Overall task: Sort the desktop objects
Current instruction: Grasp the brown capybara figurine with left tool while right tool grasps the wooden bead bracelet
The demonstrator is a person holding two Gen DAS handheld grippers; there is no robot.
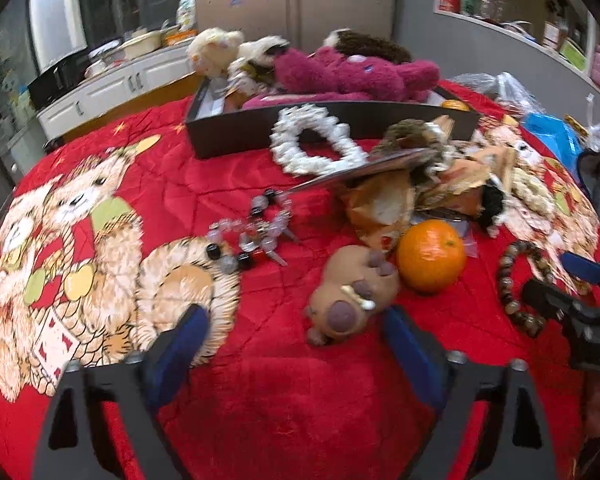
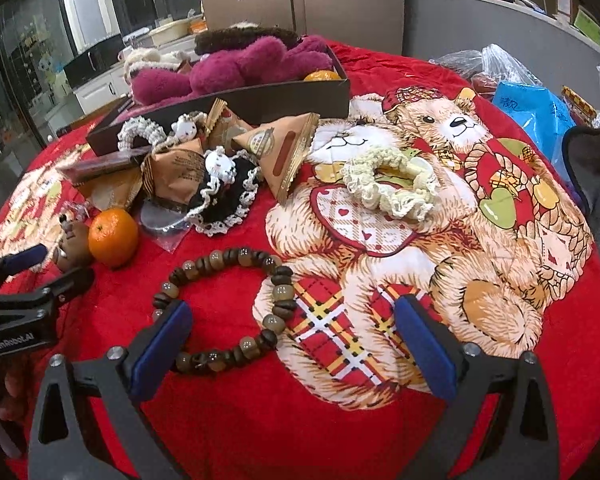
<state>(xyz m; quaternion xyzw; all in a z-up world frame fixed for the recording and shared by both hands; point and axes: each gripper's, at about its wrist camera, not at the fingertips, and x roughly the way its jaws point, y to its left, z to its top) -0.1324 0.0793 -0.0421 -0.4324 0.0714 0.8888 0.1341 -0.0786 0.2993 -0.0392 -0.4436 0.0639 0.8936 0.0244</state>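
**Two tools poised over a cluttered red desk**

The left tool (image 1: 296,332) stood with its jaws apart and nothing clamped between them, angled down at the red blanket (image 1: 284,408) that covered the desk. Just beside its right finger lay a small brown toy animal (image 1: 350,300), and touching that toy's far side sat an orange (image 1: 431,255). Further left on the blanket was a bracelet of clear and black beads (image 1: 252,232).

The right tool (image 2: 294,344) was likewise spread wide and gripped nothing. A brown wooden bead bracelet (image 2: 224,308) lay flat on the blanket with its near-left part reaching up to the left blue pad; whether pad and beads touched, I could not tell. Beyond it, on the printed teddy bears, rested a cream scrunchie (image 2: 388,182).

Behind the orange sat a heap of tan triangular snack packets (image 2: 280,152) and a black lace-edged hair piece (image 2: 224,196). A white scrunchie (image 1: 316,144) leaned against the front wall of a dark box (image 1: 236,136) at the back, which held a magenta plush toy (image 1: 356,72) and a second orange (image 2: 322,76) in its corner. A blue plastic bag (image 2: 532,116) lay at the right edge.
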